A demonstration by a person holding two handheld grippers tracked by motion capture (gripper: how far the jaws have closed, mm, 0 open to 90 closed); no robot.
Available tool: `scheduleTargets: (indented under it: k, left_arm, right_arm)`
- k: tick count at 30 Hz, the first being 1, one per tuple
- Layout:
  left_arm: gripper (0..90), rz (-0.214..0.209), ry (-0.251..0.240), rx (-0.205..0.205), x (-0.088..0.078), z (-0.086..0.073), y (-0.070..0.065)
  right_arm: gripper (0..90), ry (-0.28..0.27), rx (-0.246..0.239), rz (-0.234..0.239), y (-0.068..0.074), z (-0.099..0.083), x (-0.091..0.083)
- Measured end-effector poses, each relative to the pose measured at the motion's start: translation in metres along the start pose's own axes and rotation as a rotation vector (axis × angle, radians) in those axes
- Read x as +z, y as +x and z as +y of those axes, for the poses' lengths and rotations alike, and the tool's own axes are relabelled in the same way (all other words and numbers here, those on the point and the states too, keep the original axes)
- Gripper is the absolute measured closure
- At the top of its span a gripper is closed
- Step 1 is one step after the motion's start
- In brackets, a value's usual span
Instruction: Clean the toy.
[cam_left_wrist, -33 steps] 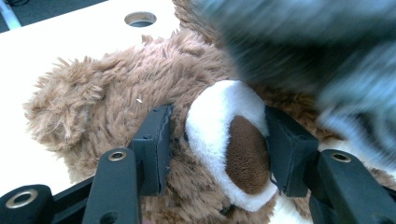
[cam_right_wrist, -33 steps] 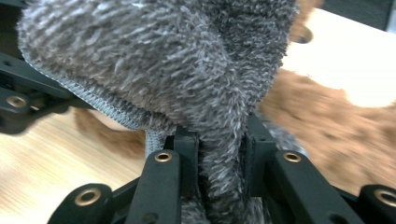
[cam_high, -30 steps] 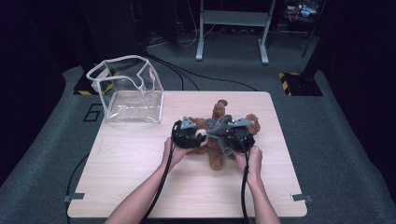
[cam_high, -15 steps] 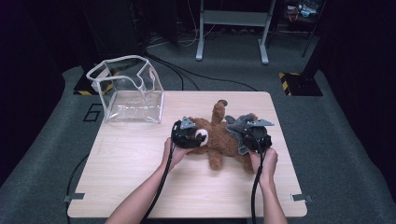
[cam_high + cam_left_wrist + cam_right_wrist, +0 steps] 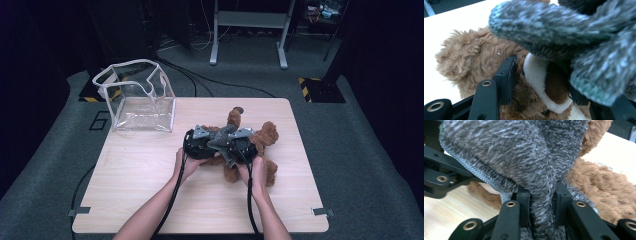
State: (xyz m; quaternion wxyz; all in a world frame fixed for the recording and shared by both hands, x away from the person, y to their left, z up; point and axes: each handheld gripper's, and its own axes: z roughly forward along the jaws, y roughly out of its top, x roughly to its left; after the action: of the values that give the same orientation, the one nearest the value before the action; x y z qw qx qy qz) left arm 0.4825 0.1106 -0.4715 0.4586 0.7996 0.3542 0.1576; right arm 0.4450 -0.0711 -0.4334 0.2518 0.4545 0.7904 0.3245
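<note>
Dark studio floor all around, with a pale wooden table (image 5: 150,200) in the middle and a clear plastic bag (image 5: 137,97) standing open at its far left corner. So the job in hand looks like getting a grey knit scarf (image 5: 226,142) onto or off a brown teddy bear (image 5: 262,145), which lies flat in the middle of the table, just right of centre.

What matters for the next move, I'd say: the bear's long axis runs roughly from the far edge toward the person, slanting right, and the scarf crosses it right at the neck, between the two grippers. Both hands sit at the near side of the bear, the left one off its left flank, the right one over its body, so the scarf is about equally in reach of both.

Left gripper (image 5: 540,82): jaws about half open, clamped around a white and brown part of the bear, its muzzle by the look of it, with the scarf draped just above. So that one pins the bear down.

Right gripper (image 5: 541,205): jaws pinched nearly together on a fold of the scarf, fabric bunched up between the pads (image 5: 524,205). Any pull from here probably has to go along the scarf, away from the left hand.
</note>
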Motion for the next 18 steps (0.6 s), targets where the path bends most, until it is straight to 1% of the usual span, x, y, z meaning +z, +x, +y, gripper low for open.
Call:
scheduleTargets:
  k: [1,2,3,4,5,6,7,8,10,11,12,14,16,18]
  left_arm:
    - [46.4,0.0,0.0,0.002,0.0,0.0,0.0]
    - [46.4,-0.001,0.001,0.003,0.0,0.0,0.0]
    - [46.4,0.0,0.002,0.003,0.0,0.0,0.0]
    - [46.4,0.0,0.001,0.003,0.0,0.0,-0.001]
    - [46.4,-0.001,0.001,0.004,0.0,0.0,-0.001]
    - [46.4,-0.001,0.001,0.004,0.0,0.0,0.0]
    - [46.4,-0.001,0.001,0.003,0.0,0.0,0.0]
    - [46.4,-0.001,0.0,0.002,0.0,0.0,0.0]
    - [46.4,-0.002,0.001,0.004,0.0,0.0,0.0]
    - [46.4,-0.002,0.001,0.004,0.0,0.0,0.0]
    - [46.4,-0.001,0.001,0.003,0.0,0.0,0.0]
    - [46.4,-0.002,0.002,0.006,0.0,0.0,0.0]
    - [46.4,-0.002,0.002,0.006,0.0,0.001,0.0]
    - [46.4,-0.002,0.002,0.005,0.0,0.0,0.0]
  right_arm:
    - [71.9,0.003,0.01,0.0,-0.002,-0.001,-0.003]
    - [71.9,-0.002,0.01,-0.002,-0.005,-0.002,-0.005]
    - [72.0,-0.006,0.015,-0.005,-0.012,-0.005,-0.01]
    - [72.0,-0.012,0.034,-0.005,-0.017,-0.007,-0.014]
    - [72.1,-0.016,0.043,-0.01,-0.024,-0.01,-0.018]
    - [72.1,-0.021,0.05,-0.017,-0.031,-0.013,-0.022]
    - [72.0,-0.016,0.068,-0.029,-0.037,-0.016,-0.025]
    - [72.0,-0.016,0.068,-0.039,-0.042,-0.019,-0.028]
    - [71.9,-0.01,0.089,-0.063,-0.055,-0.026,-0.032]
    - [72.0,-0.008,0.1,-0.073,-0.059,-0.028,-0.033]
    - [72.0,0.006,0.107,-0.094,-0.065,-0.032,-0.033]
    - [72.1,0.021,0.125,-0.121,-0.072,-0.038,-0.03]
    - [72.0,0.034,0.14,-0.127,-0.079,-0.043,-0.028]
    - [72.0,0.042,0.15,-0.143,-0.082,-0.044,-0.028]
